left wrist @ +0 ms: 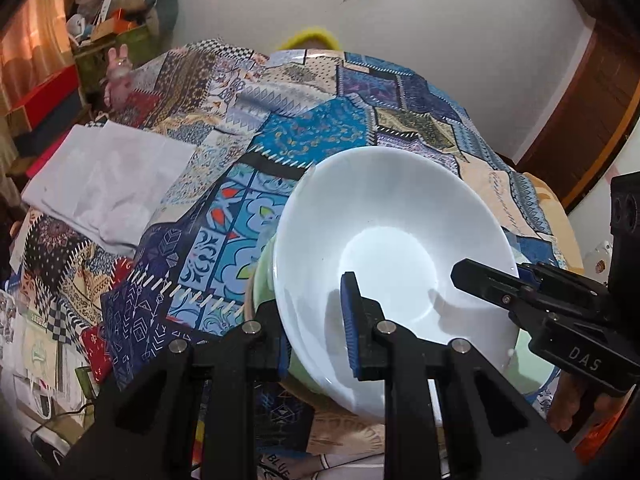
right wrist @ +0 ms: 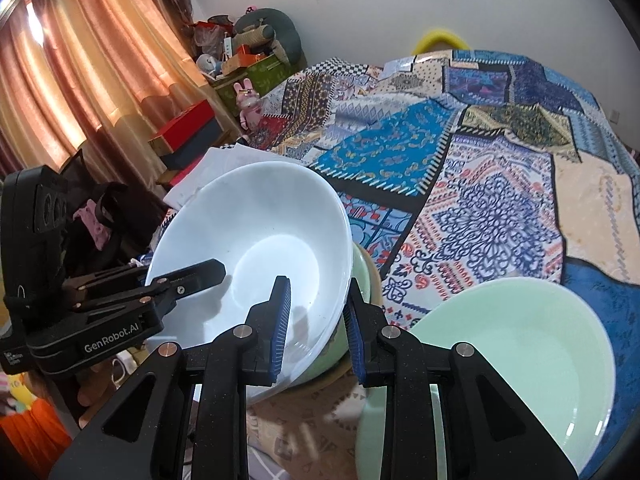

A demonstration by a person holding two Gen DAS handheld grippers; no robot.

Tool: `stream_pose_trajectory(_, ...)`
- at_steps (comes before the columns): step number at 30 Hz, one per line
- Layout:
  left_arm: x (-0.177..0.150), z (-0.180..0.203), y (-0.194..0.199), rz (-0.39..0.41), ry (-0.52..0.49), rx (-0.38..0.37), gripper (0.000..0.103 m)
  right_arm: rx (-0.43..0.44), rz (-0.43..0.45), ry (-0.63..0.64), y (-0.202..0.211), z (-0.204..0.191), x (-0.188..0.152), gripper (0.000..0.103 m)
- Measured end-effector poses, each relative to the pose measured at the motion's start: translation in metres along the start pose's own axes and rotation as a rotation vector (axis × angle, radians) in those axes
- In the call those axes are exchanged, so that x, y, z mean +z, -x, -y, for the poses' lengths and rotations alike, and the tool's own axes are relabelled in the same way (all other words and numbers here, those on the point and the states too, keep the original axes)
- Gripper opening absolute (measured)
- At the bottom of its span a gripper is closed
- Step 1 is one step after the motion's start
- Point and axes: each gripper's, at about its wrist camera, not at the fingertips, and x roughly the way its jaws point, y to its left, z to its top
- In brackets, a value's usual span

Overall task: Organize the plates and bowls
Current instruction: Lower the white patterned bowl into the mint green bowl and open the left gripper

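White bowl [right wrist: 256, 248] tilted on green stack [right wrist: 362, 276], not yet seated. Left gripper [left wrist: 316, 344] and right gripper [right wrist: 314, 332] each straddle bowl rim, whether clamped or loose, cannot tell. Green bowl [right wrist: 520, 360] right of white bowl. Next, likely: level, seat, release.

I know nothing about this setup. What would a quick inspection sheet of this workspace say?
Surface: patchwork cover, rumpled.
Job's things: white bowl tilted on a green dish; separate green plate beside them.
Clutter: white cloth lying on the cover.
Grippers: left gripper and right gripper both open, each straddling the white bowl's rim.
Cables: dark cable at the cover's edge.
Surroundings: curtains, toy rabbit, piled boxes.
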Motion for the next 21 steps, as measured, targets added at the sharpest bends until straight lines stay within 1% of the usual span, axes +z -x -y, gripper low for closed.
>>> stream_pose_trajectory(6,-0.005,-0.009,-0.014,-0.028,0.017,0.007,0.021,0.0,-0.023,-0.013,-0.011,0.002,-0.004,0.024)
stream_pose_trajectory(10,-0.007,-0.013,-0.018,-0.027,0.011,0.017,0.021,-0.006,-0.034,-0.02,-0.016,0.003,-0.006,0.024)
stream_pose_trajectory(17,-0.009,-0.007,-0.02,-0.014,-0.047,0.058,0.021,-0.017,-0.032,-0.015,-0.017,0.002,-0.006,0.024)
stream_pose_trajectory(21,-0.009,-0.008,-0.022,-0.018,-0.052,0.064,0.021,-0.02,-0.025,-0.014,-0.016,0.002,-0.006,0.024)
